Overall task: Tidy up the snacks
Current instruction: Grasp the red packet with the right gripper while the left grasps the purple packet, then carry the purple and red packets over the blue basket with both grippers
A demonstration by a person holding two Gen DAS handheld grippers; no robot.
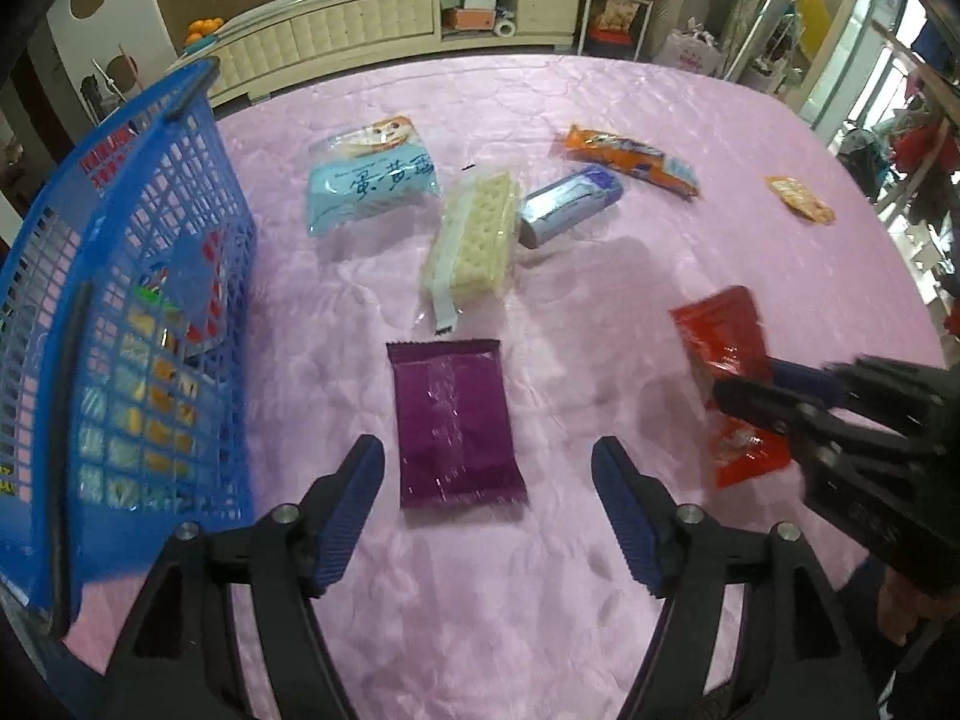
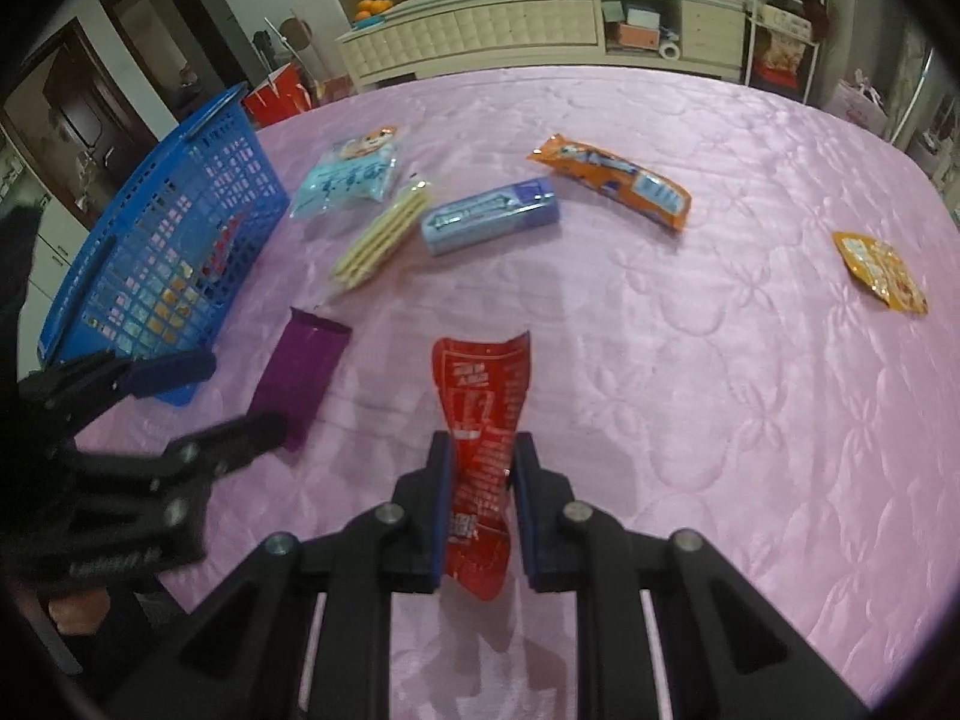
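The red packet (image 2: pixel 480 468) is a glossy foil sachet with small white print, pinched at its waist so both ends flare. The right gripper (image 2: pixel 480 480) has its fingers (image 2: pixel 437 510) closed on that waist, holding the packet clear of the pink surface (image 2: pixel 690 420). The left gripper (image 1: pixel 487 516) has its fingers (image 1: pixel 351 510) spread apart, gripping nothing; a flat purple packet (image 1: pixel 456 420) lies on the surface between and just ahead of them. The blue basket (image 1: pixel 150 312) stands left of the left fingers, with several wrappers inside.

The left view shows the purple packet's clear centre seam and the cracker pack (image 1: pixel 474 237) face-on; the right view shows those crackers edge-on. The right view shows the red packet's printed face, which is blurred in the left view. Beyond both sets of fingers lie a light-blue bag (image 1: pixel 369 180), a blue box (image 2: pixel 492 216), an orange bar (image 2: pixel 612 180) and, well to the right, a small orange sachet (image 2: pixel 882 273).
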